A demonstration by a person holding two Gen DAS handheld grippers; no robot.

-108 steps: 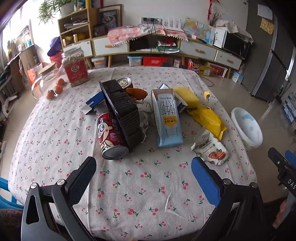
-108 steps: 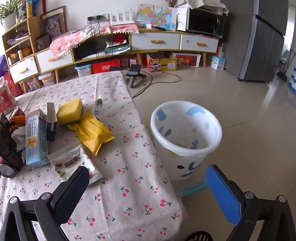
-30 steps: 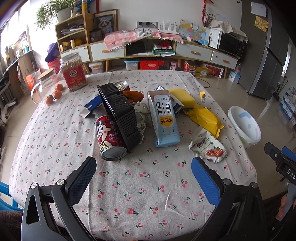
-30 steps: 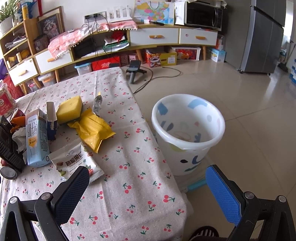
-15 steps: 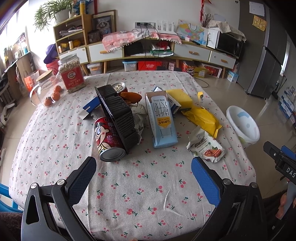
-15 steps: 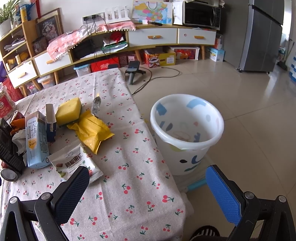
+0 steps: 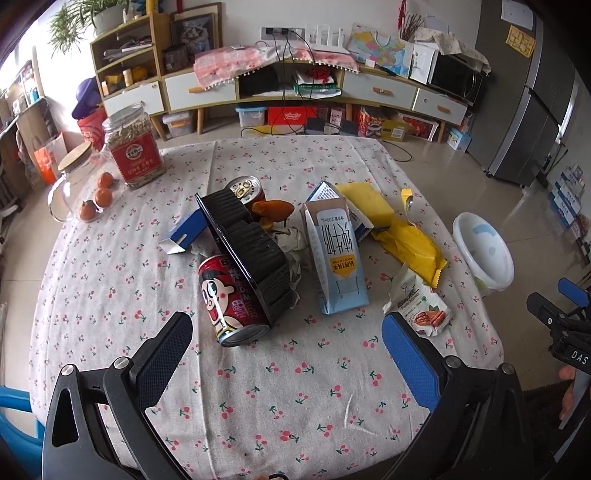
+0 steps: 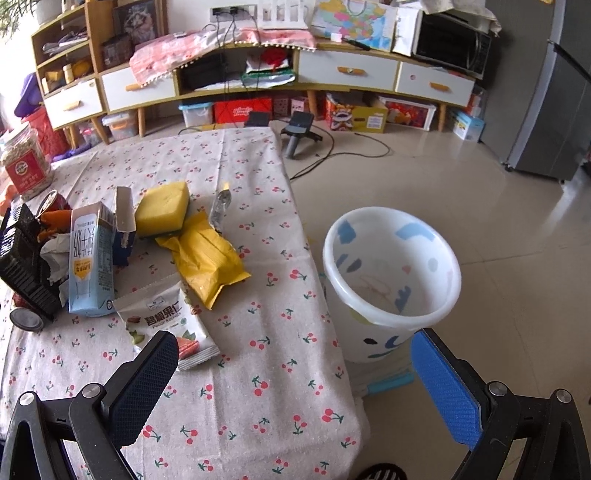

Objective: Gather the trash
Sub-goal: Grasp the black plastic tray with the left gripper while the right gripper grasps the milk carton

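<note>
Both your grippers — left gripper (image 7: 286,334), right gripper (image 8: 293,354) — gape empty above the littered tablecloth (image 7: 258,406), beside the bin (image 8: 391,280).

This is a lived-in home, a living or dining room. A table (image 7: 110,280) wears a cherry-print cloth and carries a glass jar (image 7: 133,149) of dry food. Along the far wall runs a low wooden sideboard (image 7: 373,90) with white drawers, a microwave (image 7: 456,79) on top and storage boxes beneath. Open shelves (image 7: 125,70) hold household bits below a potted plant (image 7: 79,18). A grey refrigerator (image 7: 532,107) stands on the glossy tiled floor (image 8: 480,229).
</note>
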